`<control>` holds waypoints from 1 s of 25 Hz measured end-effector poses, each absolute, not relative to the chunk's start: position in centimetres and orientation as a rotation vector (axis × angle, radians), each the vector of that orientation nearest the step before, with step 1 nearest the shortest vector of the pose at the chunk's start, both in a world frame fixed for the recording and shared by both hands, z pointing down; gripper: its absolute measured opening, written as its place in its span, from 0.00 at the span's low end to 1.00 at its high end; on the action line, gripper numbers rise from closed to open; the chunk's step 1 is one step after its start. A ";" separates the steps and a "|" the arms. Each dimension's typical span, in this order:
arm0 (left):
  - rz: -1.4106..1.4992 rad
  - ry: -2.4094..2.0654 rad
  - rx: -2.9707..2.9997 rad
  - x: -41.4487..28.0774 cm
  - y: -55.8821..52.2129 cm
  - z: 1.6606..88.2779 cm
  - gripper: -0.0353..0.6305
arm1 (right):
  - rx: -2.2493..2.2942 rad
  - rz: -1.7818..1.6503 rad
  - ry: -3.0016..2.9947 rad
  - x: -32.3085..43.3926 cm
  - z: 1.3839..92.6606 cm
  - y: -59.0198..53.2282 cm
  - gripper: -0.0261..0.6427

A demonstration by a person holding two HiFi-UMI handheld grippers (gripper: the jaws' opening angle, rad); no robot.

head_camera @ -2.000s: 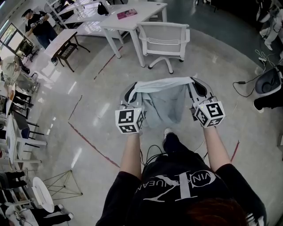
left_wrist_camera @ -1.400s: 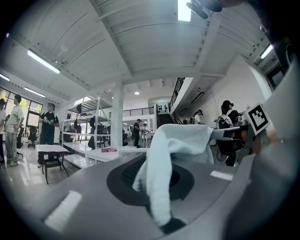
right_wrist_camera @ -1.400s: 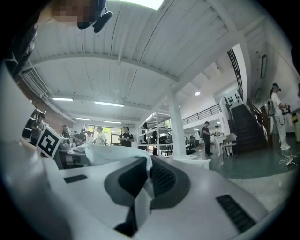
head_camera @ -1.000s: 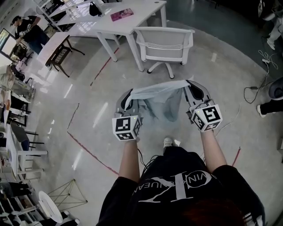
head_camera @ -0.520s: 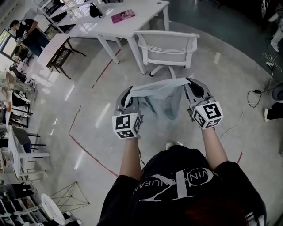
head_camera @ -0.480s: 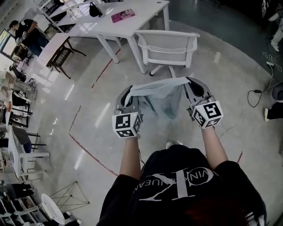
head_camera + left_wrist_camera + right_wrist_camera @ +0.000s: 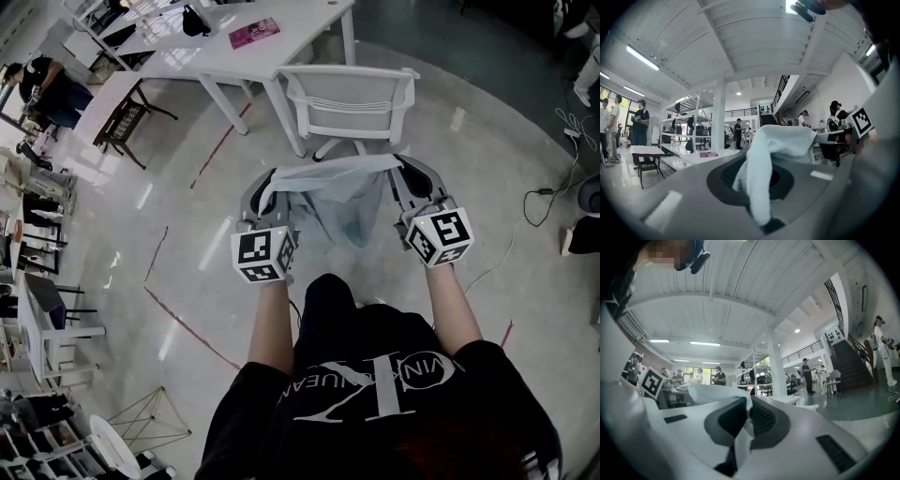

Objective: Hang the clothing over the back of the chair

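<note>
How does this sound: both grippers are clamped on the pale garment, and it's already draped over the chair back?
Wrong on the draping. The left gripper and right gripper are clamped on the garment, but the head view shows it hanging between them, short of the chair.

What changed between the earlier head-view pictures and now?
The person stepped forward, bringing the pale grey-blue cloth garment closer to the white slatted-back chair, now just beyond its top edge. Nothing was grasped or released: left tool and right tool stay shut on the garment, stretched between them.
</note>
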State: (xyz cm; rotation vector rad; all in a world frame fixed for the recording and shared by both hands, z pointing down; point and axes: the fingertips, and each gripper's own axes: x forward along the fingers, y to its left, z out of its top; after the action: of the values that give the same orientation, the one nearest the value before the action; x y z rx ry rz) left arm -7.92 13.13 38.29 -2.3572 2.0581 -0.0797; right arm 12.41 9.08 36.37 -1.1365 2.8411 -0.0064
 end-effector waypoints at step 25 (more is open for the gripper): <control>-0.113 2.004 -2.528 -11.5 -1.7 41.9 0.08 | -1.284 -0.089 2.822 9.0 38.4 -3.9 0.06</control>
State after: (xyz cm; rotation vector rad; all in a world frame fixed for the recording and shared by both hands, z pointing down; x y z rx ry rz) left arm -11.49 -1.69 41.95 -2.5279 2.0039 -0.1130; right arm 8.98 -3.86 38.36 -1.2837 2.8223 -0.0892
